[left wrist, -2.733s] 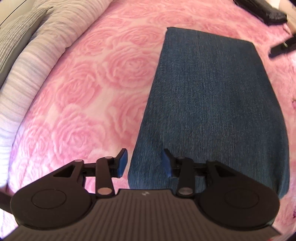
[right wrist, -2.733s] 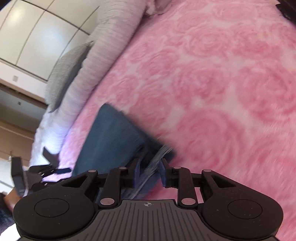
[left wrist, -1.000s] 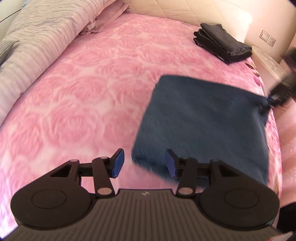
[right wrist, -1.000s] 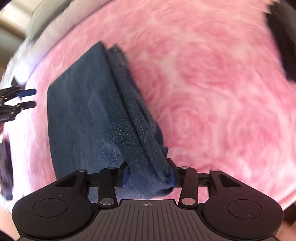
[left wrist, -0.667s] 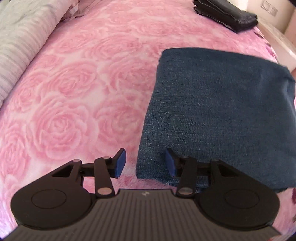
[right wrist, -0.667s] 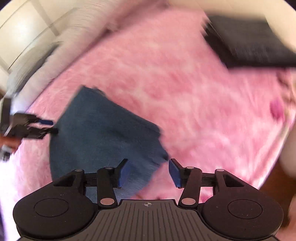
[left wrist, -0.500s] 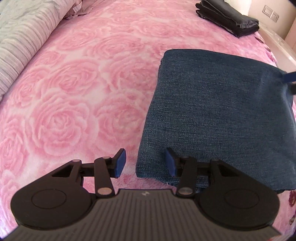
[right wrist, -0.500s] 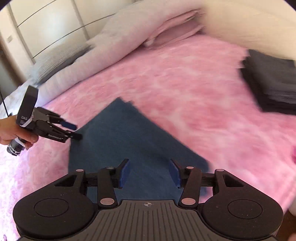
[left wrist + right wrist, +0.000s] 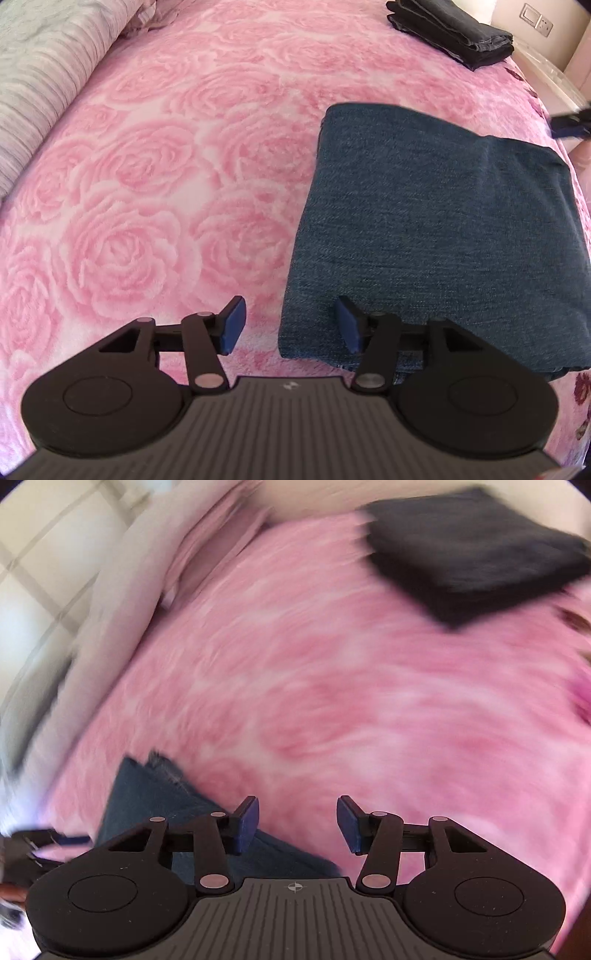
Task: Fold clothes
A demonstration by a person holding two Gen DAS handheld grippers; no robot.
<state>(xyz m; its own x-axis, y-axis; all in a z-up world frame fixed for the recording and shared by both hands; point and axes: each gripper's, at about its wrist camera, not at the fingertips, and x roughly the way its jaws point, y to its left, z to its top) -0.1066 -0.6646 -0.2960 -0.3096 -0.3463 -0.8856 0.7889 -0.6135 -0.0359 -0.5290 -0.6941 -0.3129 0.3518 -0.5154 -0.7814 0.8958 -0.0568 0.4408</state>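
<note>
A folded blue denim garment (image 9: 436, 236) lies flat on the pink rose blanket (image 9: 155, 206). My left gripper (image 9: 290, 328) is open and empty just above the garment's near left corner. In the blurred right wrist view my right gripper (image 9: 297, 823) is open and empty above the blanket (image 9: 351, 686), with the denim garment (image 9: 147, 801) at its lower left. The right gripper's tip shows as a dark blur at the right edge of the left wrist view (image 9: 570, 123).
A stack of folded dark clothes (image 9: 450, 31) lies at the far right corner of the bed, also in the right wrist view (image 9: 469, 550). A striped grey duvet (image 9: 40, 81) lies along the left. A wall socket (image 9: 535, 20) is at the far right.
My right gripper let go of the denim corner, opened, and swung away to the right over the blanket. The garment now lies folded flat. My left gripper stayed open at the near corner.
</note>
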